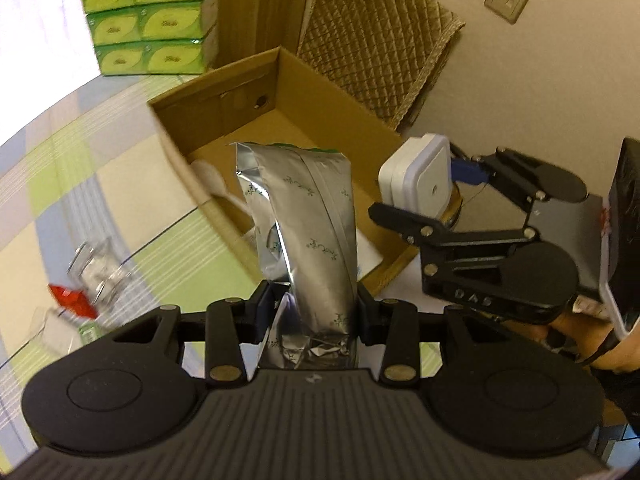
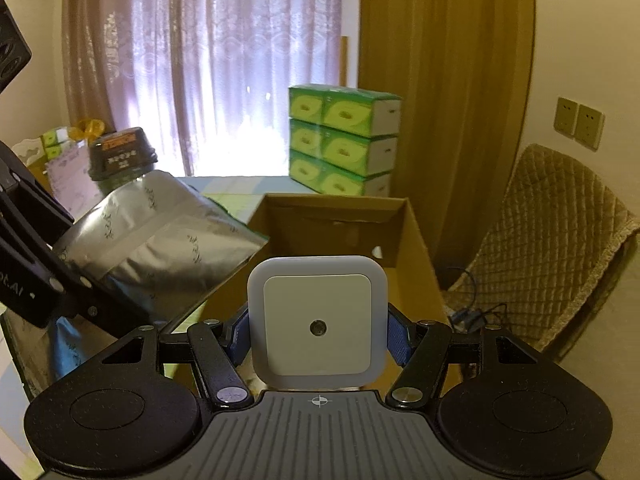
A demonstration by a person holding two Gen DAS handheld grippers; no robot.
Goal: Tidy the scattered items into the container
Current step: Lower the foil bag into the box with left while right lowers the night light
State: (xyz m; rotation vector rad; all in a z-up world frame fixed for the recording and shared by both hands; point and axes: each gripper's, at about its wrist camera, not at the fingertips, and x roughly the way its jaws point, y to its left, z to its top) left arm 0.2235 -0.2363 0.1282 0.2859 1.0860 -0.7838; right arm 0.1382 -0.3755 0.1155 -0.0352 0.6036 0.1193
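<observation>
Silver crinkled foil pouch (image 1: 312, 220), light and slippery, is clamped low in left gripper (image 1: 316, 312) at six o'clock of open brown cardboard box (image 1: 336, 92); right gripper (image 2: 318, 336) pinches rigid white square night-light (image 2: 318, 320).

— What's the right hand-held gripper (image 2: 318, 336) got?
— A white square night light (image 2: 318, 322), pinched between blue pads (image 2: 396, 338), in front of the open cardboard box (image 2: 416, 248).
— And left?
— A silver foil pouch (image 2: 156, 236).

Left gripper (image 1: 316, 312) closed on silver foil pouch (image 1: 308, 216), right gripper (image 2: 318, 336) closed on white square night light (image 2: 318, 320), both raised side by side
</observation>
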